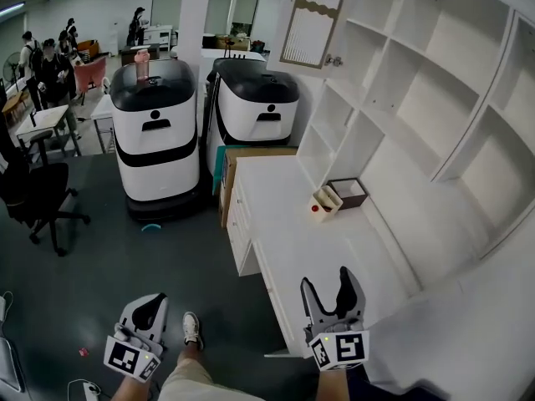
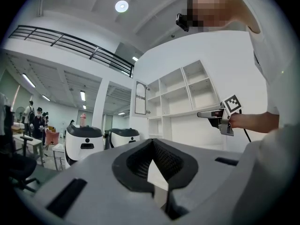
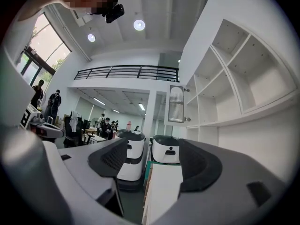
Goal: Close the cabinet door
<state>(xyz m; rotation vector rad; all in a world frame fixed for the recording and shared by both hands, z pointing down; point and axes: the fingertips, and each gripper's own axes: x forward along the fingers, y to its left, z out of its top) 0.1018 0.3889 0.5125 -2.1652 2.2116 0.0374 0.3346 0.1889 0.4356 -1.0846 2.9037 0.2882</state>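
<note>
The cabinet door, a white frame with a ribbed pane and a small knob, stands swung open at the upper left corner of the white shelf unit. The door also shows far ahead in the right gripper view and in the left gripper view. My right gripper is held low over the near end of the white desk, jaws open and empty, well short of the door. My left gripper hangs lower at the left over the floor, jaws shut on nothing.
Two white-and-black robot carts stand beyond the desk's far end. A small dark box and a cream holder sit on the desk by the shelves. An office chair and several people are at the left.
</note>
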